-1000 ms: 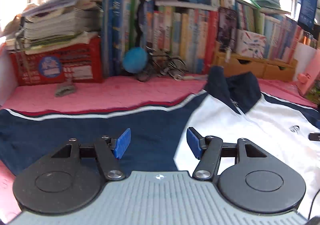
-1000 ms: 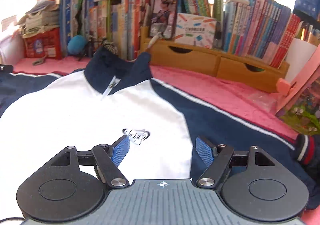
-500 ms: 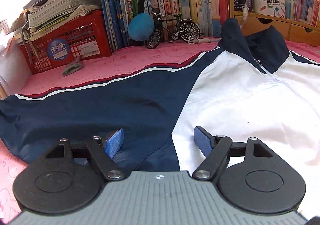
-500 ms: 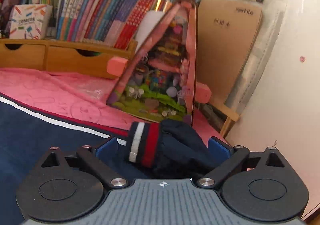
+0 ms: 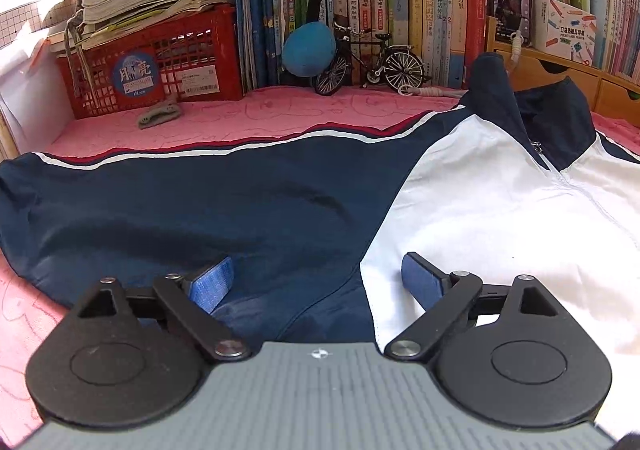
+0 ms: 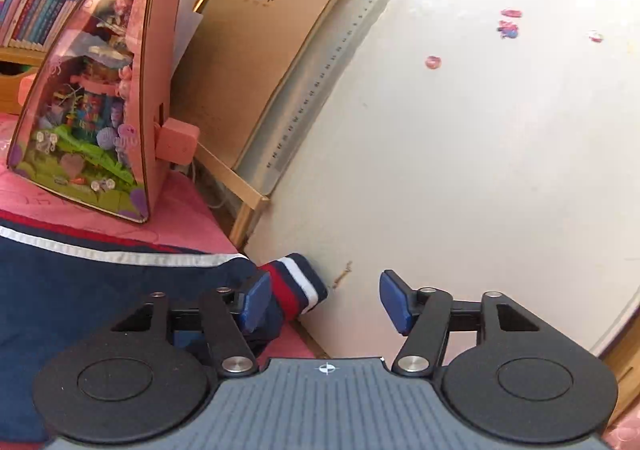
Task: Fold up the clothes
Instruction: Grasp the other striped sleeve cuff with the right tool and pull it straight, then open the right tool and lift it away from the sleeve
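The pink quilted surface (image 5: 280, 110) takes up most of the left view, and spread flat across it is a navy and white jacket (image 5: 240, 210), front side up, collar pointing toward the row of books (image 5: 400, 10) at the back. One navy sleeve (image 5: 120, 202) stretches off to the left side with a white and red stripe along its upper edge; the white chest panel (image 5: 500, 210) fills the right half. In the right view the other sleeve (image 6: 80, 290) runs to the edge of the surface by a white wall (image 6: 480, 130), ending in a red, white and navy striped cuff (image 6: 296, 286).

The left tool (image 5: 316, 278) sits low over the jacket with its jaws spread wide, holding nothing; one blue pad (image 5: 212, 282) is over the navy sleeve fabric and the other over the white panel, so it straddles the seam. Whether the pads actually touch the cloth is hard to say.

The right tool (image 6: 320, 302) is also wide open and empty, with its left pad (image 6: 256, 302) right beside the striped cuff and the other one out in front of the wall.

Further back: a red crate (image 5: 152, 70) stacked with papers, a pink diorama house (image 6: 92, 110), a brown notebook (image 6: 260, 50), a blue ball (image 5: 308, 50) and a little model bicycle (image 5: 372, 62).
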Demonstrator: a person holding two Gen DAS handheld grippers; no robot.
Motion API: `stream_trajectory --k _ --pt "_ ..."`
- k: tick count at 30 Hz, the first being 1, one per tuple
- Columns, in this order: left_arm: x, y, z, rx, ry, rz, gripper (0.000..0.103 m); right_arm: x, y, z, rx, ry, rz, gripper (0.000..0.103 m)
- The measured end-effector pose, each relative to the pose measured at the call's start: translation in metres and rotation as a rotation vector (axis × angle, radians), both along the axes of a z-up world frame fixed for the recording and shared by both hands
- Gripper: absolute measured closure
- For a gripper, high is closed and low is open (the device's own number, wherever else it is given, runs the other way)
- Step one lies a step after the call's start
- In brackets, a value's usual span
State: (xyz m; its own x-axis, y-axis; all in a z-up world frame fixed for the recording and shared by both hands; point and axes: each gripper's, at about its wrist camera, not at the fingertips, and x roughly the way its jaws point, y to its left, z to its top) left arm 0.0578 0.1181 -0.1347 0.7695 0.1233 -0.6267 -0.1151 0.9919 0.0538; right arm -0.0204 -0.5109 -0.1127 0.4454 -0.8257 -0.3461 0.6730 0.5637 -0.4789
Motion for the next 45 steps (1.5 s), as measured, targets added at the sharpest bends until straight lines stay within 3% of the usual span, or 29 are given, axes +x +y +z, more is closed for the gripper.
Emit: stream_trajectory --k 1,3,7,14,16,19,23,25,28,30,34,36,38,40,45 --pt "0.000 0.000 0.000 0.000 0.000 0.000 0.010 -0.008 0.003 0.000 -0.012 0.003 0.001 0.039" --pt "0.000 0.000 0.000 -0.004 0.001 0.000 0.010 -0.020 0.014 0.008 0.058 -0.048 0.058 0.037" --pt "0.000 0.002 0.000 -0.019 0.002 0.000 0.010 -0.006 0.060 0.005 0.255 -0.041 0.297 0.018" --pt "-0.001 0.003 0.000 -0.029 0.002 0.000 0.010 0.019 0.141 0.001 0.602 -0.023 0.721 0.019" --pt "-0.001 0.004 0.000 -0.036 0.003 -0.001 0.010 0.027 0.148 -0.009 0.621 0.015 0.709 0.019" --pt "-0.001 0.005 0.000 -0.042 0.004 -0.002 0.010 0.037 0.127 -0.024 0.675 0.050 0.565 0.019" --pt "-0.001 0.004 -0.001 -0.043 0.004 -0.001 0.010 0.027 0.080 -0.029 0.538 0.075 0.309 0.015" --pt "-0.001 0.004 -0.001 -0.043 0.004 0.000 0.010 0.021 0.062 -0.027 0.379 0.126 0.130 0.015" --pt "-0.001 0.003 -0.001 -0.043 0.004 0.001 0.010 0.001 0.058 -0.020 0.167 0.196 0.013 0.021" --pt "-0.001 0.003 -0.001 -0.044 0.005 0.000 0.009 -0.022 0.066 -0.003 0.213 0.138 0.104 0.021" --pt "0.000 0.004 -0.002 -0.045 0.006 -0.002 0.008 -0.053 0.111 0.046 0.315 -0.002 0.423 0.019" --pt "0.000 0.004 -0.002 -0.046 0.006 -0.003 0.008 -0.070 0.132 0.073 0.308 -0.072 0.578 0.017" --pt "0.000 0.005 -0.002 -0.047 0.006 -0.004 0.008 -0.105 0.149 0.101 0.227 -0.122 0.642 0.013" --pt "0.000 0.005 -0.002 -0.051 0.008 -0.009 0.007 -0.140 0.167 0.130 0.142 -0.171 0.701 0.000" --pt "0.000 0.004 -0.002 -0.051 0.010 -0.014 0.005 -0.229 0.211 0.201 -0.074 -0.295 0.845 0.000"
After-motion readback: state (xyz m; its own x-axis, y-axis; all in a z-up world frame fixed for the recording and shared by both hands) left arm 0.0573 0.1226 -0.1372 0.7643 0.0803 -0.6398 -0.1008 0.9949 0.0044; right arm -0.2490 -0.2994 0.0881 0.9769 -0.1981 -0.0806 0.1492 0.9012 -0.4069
